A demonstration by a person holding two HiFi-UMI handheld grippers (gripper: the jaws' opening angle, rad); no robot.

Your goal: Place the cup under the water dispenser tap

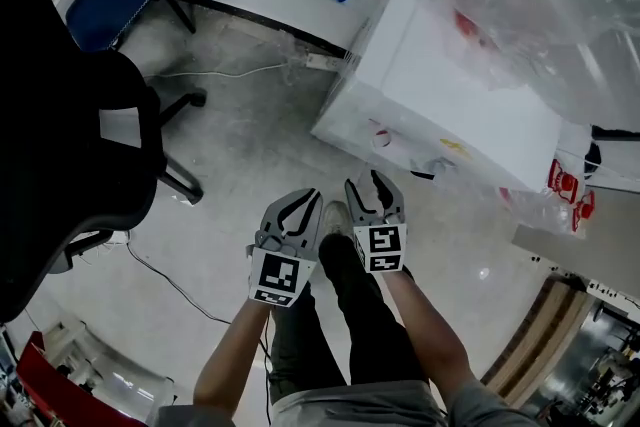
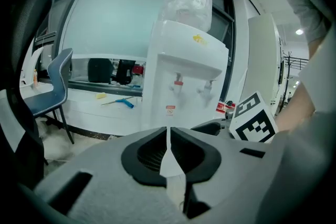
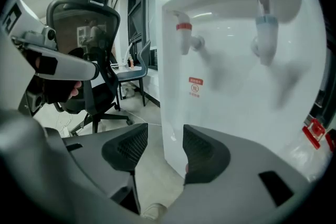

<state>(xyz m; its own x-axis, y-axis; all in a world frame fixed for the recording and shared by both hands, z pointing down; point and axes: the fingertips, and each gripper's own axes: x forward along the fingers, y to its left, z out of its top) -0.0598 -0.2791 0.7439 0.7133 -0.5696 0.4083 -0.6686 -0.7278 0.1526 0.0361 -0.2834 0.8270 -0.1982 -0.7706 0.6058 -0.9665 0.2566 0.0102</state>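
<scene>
Right hand-held gripper [image 3: 165, 140] half-spread, empty (left hand-held gripper [image 2: 168, 132] closed).

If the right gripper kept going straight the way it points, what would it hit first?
Probably the lower front of the water dispenser, near its corner; the floor might come first, as depth is unclear.

No words can be read. The dispenser [image 3: 236, 60] bears a small red-and-white sticker [image 3: 195, 87], print too small; black-and-white square codes form the left marker [image 1: 277, 277] and right marker [image 1: 380, 245]
</scene>
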